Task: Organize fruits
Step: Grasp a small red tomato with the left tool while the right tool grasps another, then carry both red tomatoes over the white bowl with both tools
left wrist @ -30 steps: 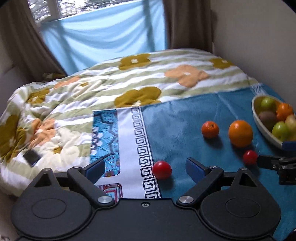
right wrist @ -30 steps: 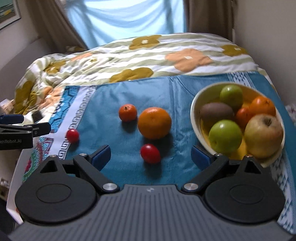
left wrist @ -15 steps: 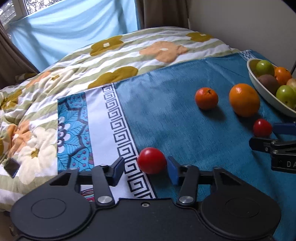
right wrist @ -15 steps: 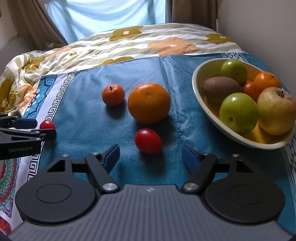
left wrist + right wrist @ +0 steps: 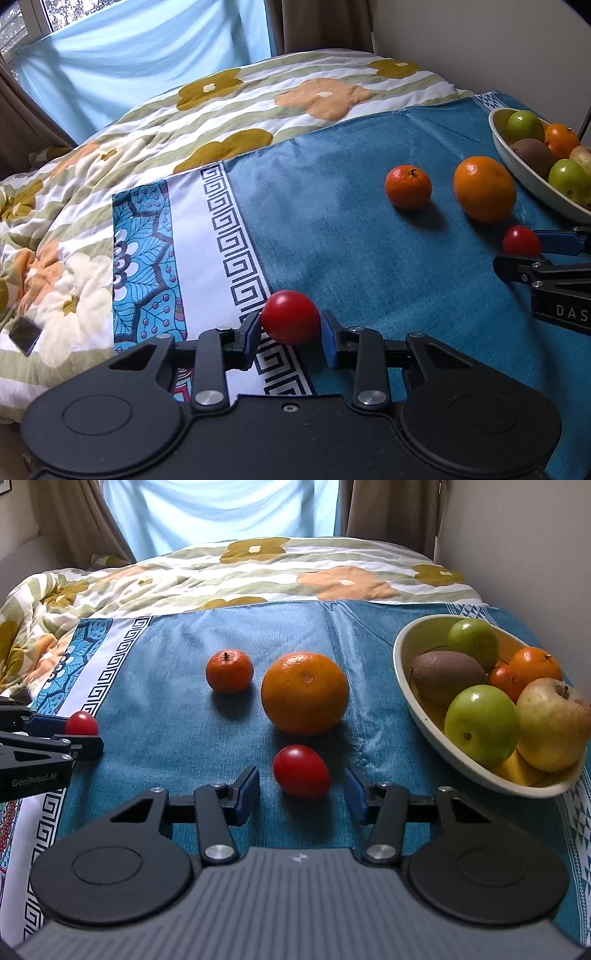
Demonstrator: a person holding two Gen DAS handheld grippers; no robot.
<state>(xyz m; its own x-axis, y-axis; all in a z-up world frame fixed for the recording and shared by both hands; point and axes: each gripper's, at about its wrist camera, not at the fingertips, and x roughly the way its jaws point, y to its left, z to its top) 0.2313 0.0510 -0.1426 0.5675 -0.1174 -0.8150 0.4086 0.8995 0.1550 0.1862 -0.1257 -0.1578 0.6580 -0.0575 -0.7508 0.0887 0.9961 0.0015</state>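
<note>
- The bed (image 5: 258,565) is covered near its foot by a blue cloth (image 5: 184,686), evidently spread as a working area for the fruit.
- A fruit bowl (image 5: 406,686) sits at the right, already part filled; its far-right rim is cut off in the left wrist view.
- A large orange (image 5: 305,693) and a mandarin (image 5: 229,671) are left loose, mid-cloth.
- One cherry tomato (image 5: 290,316) is clamped by the left tongs (image 5: 290,332) at the cloth's patterned border.
- A second tomato (image 5: 301,771) lies between the right tongs (image 5: 301,794), whose jaws have just been closing; gaps remain, so nothing is gripped yet.
</note>
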